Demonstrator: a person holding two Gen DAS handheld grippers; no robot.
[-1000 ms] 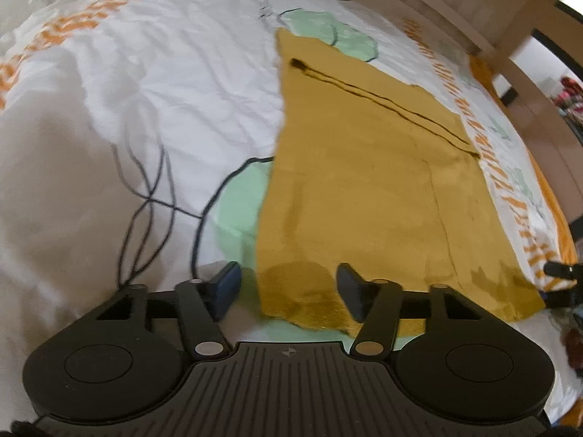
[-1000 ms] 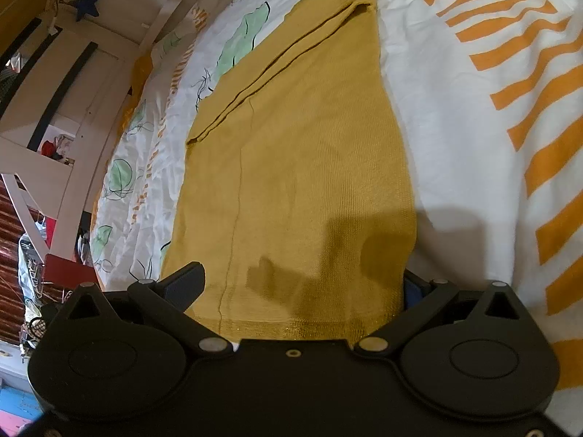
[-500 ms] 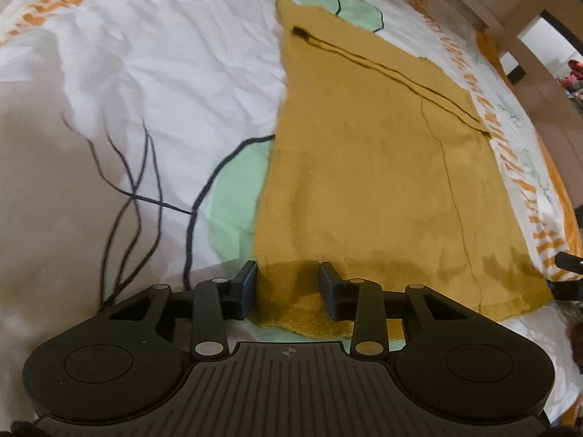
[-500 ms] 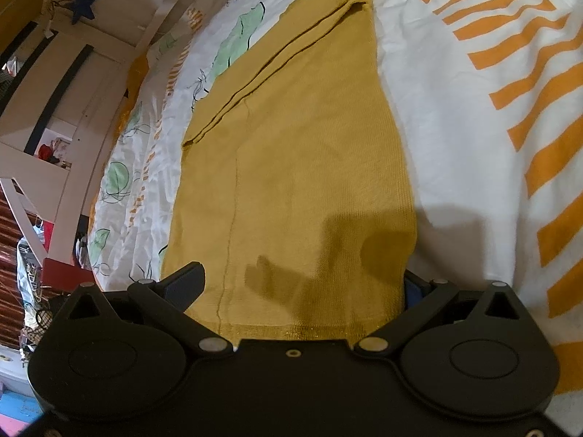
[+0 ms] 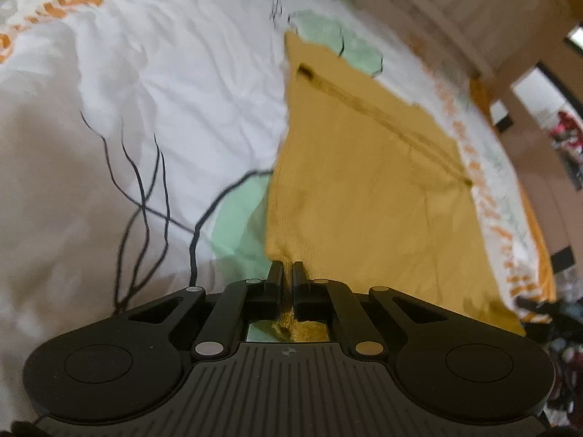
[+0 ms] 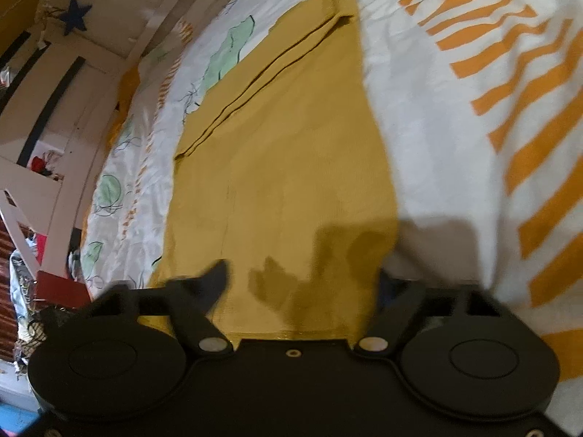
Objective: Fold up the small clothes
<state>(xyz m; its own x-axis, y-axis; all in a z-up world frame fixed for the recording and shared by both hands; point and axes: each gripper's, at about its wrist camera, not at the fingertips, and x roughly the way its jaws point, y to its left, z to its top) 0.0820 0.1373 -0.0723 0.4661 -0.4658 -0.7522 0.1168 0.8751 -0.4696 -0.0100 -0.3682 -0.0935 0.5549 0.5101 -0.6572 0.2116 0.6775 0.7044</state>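
Note:
A mustard-yellow knit garment (image 5: 368, 189) lies flat on the bed sheet, with a dark seam line across its far part. My left gripper (image 5: 288, 273) is shut on the garment's near left corner, and a pinch of cloth bunches between the fingers. In the right wrist view the same garment (image 6: 291, 145) stretches away from me. My right gripper (image 6: 302, 280) is open over the garment's near edge, its left finger (image 6: 213, 280) resting on the cloth and its right finger (image 6: 388, 287) at the garment's right edge.
The bed sheet (image 5: 164, 91) is white with green leaves, black lines and orange stripes (image 6: 510, 83). A wooden bed rail (image 5: 484, 25) runs along the far side. White furniture with a blue star (image 6: 74, 14) and clutter stand beyond the bed.
My left gripper has closed from open onto the garment's near left corner and the cloth there has gathered. My right gripper stays open and has shifted slightly over the near edge.

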